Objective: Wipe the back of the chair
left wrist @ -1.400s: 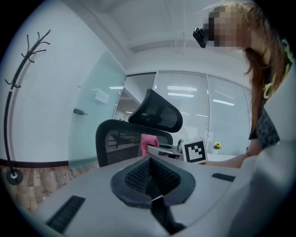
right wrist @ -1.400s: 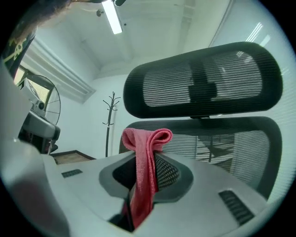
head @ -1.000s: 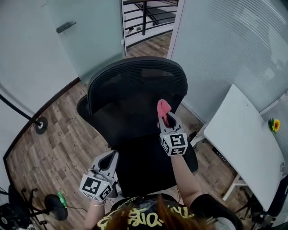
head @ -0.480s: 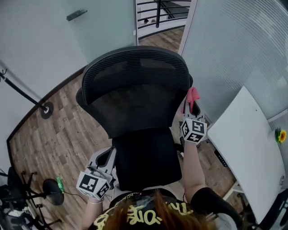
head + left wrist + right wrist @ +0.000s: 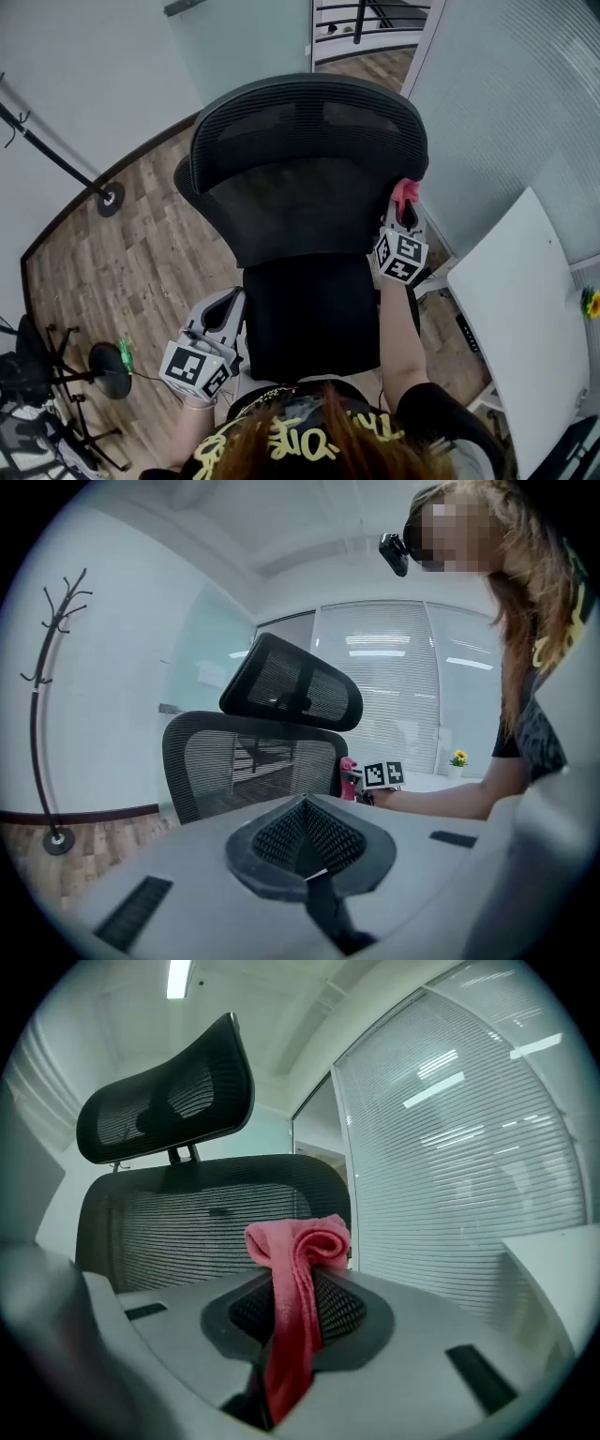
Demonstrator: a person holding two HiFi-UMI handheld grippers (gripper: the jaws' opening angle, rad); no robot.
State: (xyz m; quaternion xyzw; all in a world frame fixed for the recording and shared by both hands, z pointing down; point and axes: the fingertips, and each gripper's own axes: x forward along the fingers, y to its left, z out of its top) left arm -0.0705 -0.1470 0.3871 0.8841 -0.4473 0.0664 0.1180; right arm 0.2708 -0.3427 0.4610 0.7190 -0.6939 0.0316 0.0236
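Upright mesh chair (image 5: 309, 178); pink cloth (image 5: 405, 191) (bunched) seemingly touching.

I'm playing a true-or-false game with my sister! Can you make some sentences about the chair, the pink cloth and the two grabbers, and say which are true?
1. The right hand-held gripper holds a pink cloth. True.
2. The left hand-held gripper holds a cloth too. False: its jaws are shut with nothing between them.
3. The pink cloth is by the right edge of the office chair's backrest. True.
4. The backrest is white. False: it is black mesh.
5. The chair has a headrest above the backrest. True.
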